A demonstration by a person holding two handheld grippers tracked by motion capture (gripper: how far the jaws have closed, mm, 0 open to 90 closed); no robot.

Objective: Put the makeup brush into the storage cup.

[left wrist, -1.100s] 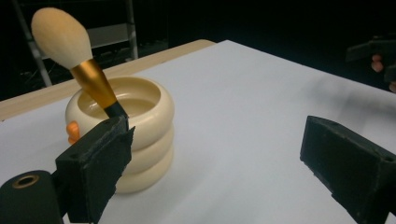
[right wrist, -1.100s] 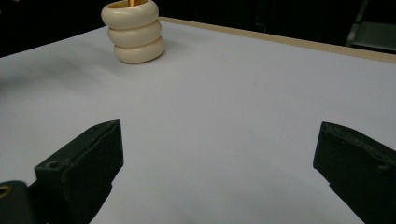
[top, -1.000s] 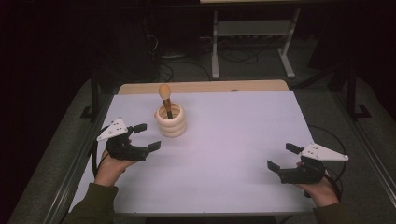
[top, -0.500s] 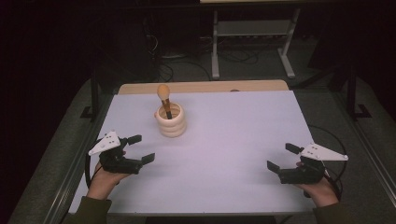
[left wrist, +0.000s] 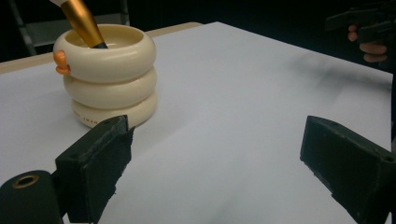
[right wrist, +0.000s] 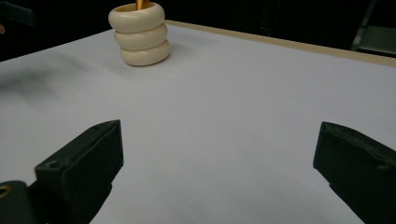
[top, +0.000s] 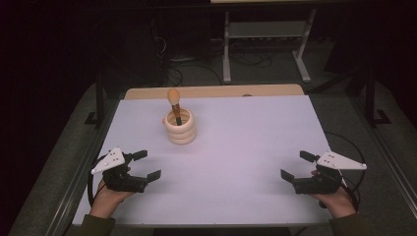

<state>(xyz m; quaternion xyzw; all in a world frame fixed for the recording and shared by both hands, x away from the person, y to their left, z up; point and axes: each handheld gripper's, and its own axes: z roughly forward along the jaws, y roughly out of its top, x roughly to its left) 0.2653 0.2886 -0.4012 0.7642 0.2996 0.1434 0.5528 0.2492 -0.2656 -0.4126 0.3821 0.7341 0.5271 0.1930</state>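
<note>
From above our side we look forward and down on the white table (top: pixel 246 147); both low jaw cameras share the cream three-ringed ceramic pot (left wrist: pixel 108 74) (right wrist: pixel 140 35).

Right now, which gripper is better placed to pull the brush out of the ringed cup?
Left, probably. The left gripper sits open just short of the cup holding the brush; the right gripper, also open, is across the table.

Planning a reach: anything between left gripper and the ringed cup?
Nothing. Bare white table between the left gripper and the cream ringed cup, seen in high and left gripper views.
</note>
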